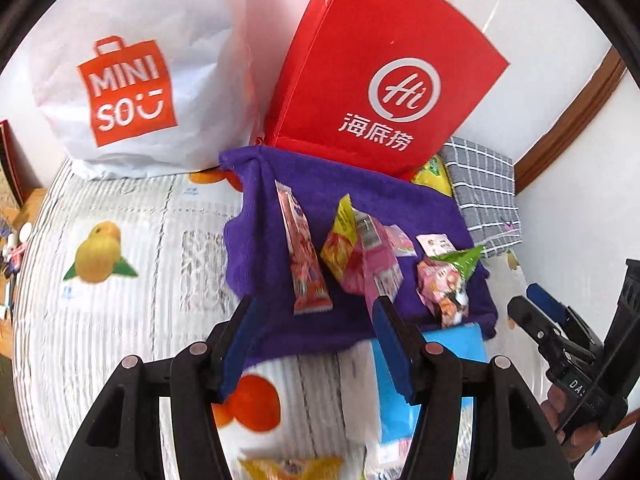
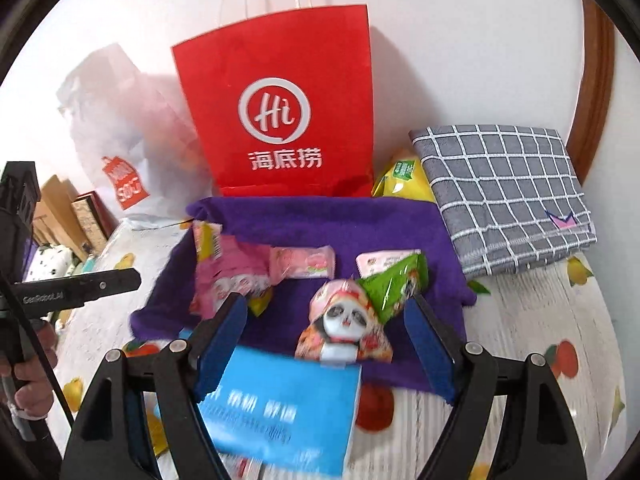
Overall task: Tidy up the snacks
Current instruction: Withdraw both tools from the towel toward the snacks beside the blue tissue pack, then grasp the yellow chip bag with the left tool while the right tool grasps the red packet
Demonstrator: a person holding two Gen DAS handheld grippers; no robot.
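Several snack packets lie on a purple towel [image 1: 352, 196] spread on a fruit-print bed sheet. Among them are a long red stick packet [image 1: 306, 264], a pink and yellow bundle [image 1: 360, 256], a panda-print packet [image 2: 344, 324] and a green packet [image 2: 394, 284]. My left gripper [image 1: 312, 314] hovers open over the towel's near edge with nothing between its fingers. My right gripper [image 2: 326, 316] is open too. The panda packet shows between its fingers, and the pads stand clear of it. A blue pack [image 2: 280, 412] lies blurred just below the right gripper.
A red paper bag [image 2: 280, 120] stands upright behind the towel, with a white Miniso bag [image 1: 132, 80] to its left. A folded grey checked cloth [image 2: 508, 196] and a yellow packet [image 2: 404, 180] lie at the right. Walls close the far side.
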